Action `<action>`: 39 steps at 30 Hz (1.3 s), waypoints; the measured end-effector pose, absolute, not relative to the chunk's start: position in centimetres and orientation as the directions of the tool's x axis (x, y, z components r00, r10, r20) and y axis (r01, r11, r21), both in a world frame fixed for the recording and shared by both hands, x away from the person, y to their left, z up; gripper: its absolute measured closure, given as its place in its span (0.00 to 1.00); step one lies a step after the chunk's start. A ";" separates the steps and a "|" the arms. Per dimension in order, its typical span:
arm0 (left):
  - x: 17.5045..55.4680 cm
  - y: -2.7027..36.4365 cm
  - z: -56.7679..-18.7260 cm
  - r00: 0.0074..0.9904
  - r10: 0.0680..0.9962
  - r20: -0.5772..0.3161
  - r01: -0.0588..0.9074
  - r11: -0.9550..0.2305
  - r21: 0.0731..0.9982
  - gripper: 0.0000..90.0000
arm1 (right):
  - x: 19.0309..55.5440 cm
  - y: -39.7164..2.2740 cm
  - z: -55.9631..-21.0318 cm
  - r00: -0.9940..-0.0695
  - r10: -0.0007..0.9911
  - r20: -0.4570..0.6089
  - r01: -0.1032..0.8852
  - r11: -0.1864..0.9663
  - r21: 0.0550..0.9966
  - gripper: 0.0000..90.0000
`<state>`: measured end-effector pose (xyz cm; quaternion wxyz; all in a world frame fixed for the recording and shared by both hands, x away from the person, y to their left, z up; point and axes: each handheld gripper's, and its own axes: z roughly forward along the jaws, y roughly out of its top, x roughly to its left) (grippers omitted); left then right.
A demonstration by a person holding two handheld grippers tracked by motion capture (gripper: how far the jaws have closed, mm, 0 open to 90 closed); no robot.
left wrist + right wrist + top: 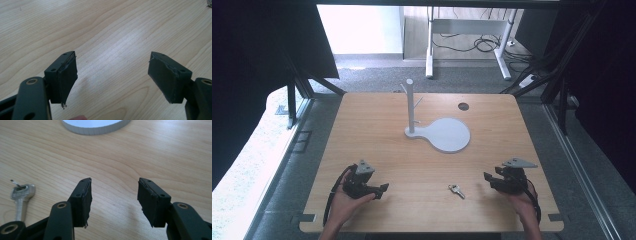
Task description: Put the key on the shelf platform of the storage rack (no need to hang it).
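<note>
Silver key blade cut off behind right gripper, jaws spread, seemingly empty.

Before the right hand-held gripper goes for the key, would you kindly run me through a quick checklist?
1. Key lies flat on the table, nothing on it: ok.
2. Right hand-held gripper open and holding nothing: ok.
3. Key lined up between its jaws: not ok, it lies off to their left in the right gripper view.
4. Left hand-held gripper open, apart from the key: ok.
5. Stand with its round base upright, well beyond the key: ok.
</note>
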<state>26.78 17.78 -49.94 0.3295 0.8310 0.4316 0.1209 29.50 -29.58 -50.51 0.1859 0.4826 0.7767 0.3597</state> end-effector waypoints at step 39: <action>26.7 18.0 -49.9 0.597 0.798 -0.085 0.638 -0.408 0.653 0.26 | 30.6 -21.1 -44.0 -0.735 0.678 0.014 0.539 0.571 0.619 0.55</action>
